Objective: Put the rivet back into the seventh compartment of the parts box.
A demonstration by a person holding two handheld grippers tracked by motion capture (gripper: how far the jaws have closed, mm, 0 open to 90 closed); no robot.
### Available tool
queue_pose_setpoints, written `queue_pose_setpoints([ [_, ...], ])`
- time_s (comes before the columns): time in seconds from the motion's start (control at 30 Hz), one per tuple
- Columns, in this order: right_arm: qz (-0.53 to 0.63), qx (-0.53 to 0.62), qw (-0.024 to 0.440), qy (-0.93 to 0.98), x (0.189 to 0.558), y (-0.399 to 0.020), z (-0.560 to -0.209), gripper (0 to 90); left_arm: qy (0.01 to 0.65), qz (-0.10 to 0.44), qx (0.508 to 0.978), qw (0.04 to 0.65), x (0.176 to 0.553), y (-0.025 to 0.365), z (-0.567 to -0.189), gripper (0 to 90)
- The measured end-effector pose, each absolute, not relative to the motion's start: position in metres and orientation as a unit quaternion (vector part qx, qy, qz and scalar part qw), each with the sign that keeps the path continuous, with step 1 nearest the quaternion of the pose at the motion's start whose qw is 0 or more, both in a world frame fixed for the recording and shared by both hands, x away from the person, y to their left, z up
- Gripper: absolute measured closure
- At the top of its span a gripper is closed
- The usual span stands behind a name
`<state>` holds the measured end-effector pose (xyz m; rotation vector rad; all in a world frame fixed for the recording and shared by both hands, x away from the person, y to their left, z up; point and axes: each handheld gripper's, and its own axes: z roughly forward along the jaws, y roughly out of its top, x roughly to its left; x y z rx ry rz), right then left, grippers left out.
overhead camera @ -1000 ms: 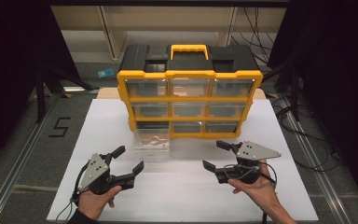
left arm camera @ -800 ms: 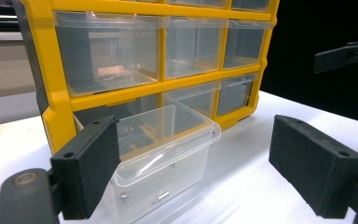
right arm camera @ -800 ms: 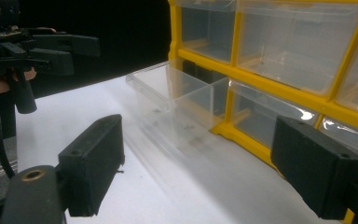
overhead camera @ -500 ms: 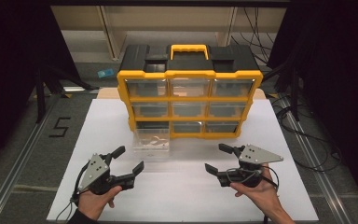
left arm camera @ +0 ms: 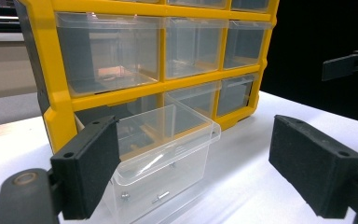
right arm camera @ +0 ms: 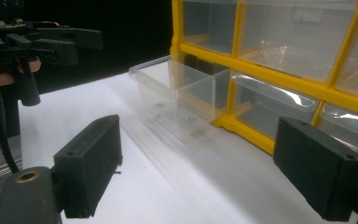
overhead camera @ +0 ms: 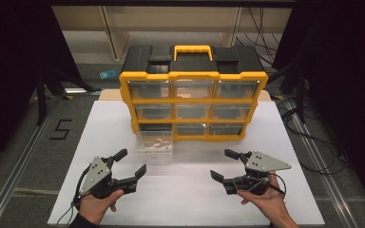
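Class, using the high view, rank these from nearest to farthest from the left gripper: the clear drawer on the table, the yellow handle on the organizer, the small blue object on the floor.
From the left gripper:
1. Clear drawer, just ahead, pulled out on the table.
2. Small blue object, on the floor behind the table, left.
3. Yellow handle, top of the organizer, at the back; fairly close to the blue object's distance.

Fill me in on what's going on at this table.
A person holds the left gripper and right gripper, both open and gripping nothing, over the white table. Ahead stands a yellow drawer organizer. Its bottom-left clear drawer is pulled out onto the table, with a few small screws inside.
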<state>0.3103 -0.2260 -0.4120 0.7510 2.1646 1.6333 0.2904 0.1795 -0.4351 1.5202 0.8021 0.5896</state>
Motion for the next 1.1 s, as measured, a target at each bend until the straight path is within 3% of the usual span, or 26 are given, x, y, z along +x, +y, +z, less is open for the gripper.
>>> queue_pose_setpoints([
  [1.1,0.570,0.267,0.179,0.756,0.3045,-0.2356,-0.4206,16.1,0.347,0.256,0.660,0.615,0.2906,0.1783,-0.4350,15.8],
])
